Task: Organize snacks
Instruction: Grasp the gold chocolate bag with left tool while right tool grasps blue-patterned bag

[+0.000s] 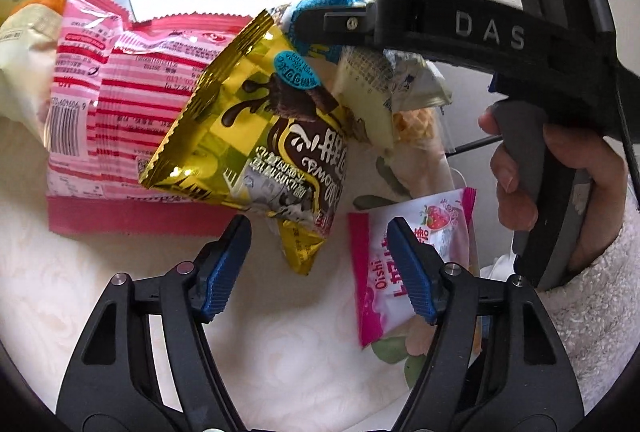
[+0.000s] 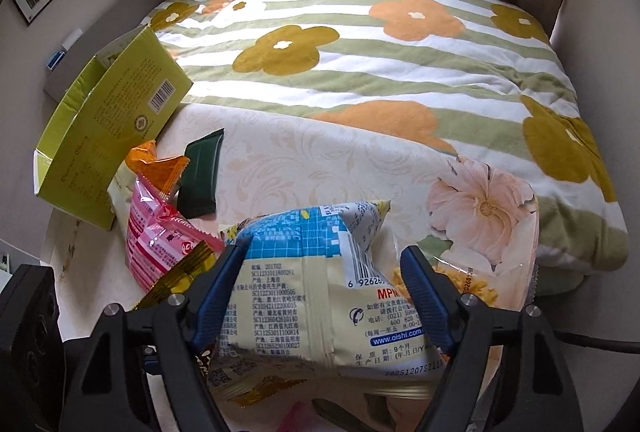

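Observation:
My left gripper (image 1: 320,268) is open and empty above the bed sheet, just below a gold chocolate snack bag (image 1: 260,124). A pink striped bag (image 1: 120,104) lies to its left and a small pink Oishi strawberry packet (image 1: 384,272) by my right finger. My right gripper (image 2: 324,292) is wide open around a pale yellow and blue Oishi snack bag (image 2: 316,304), fingers either side of it, not pressing. It also shows from the side in the left wrist view (image 1: 348,28), over that bag (image 1: 360,88).
An open yellow-green cardboard box (image 2: 104,120) stands at the left. An orange packet (image 2: 160,164), a dark green packet (image 2: 200,172) and the pink bag (image 2: 156,240) lie beside it. A folded flowered quilt (image 2: 380,64) fills the far side.

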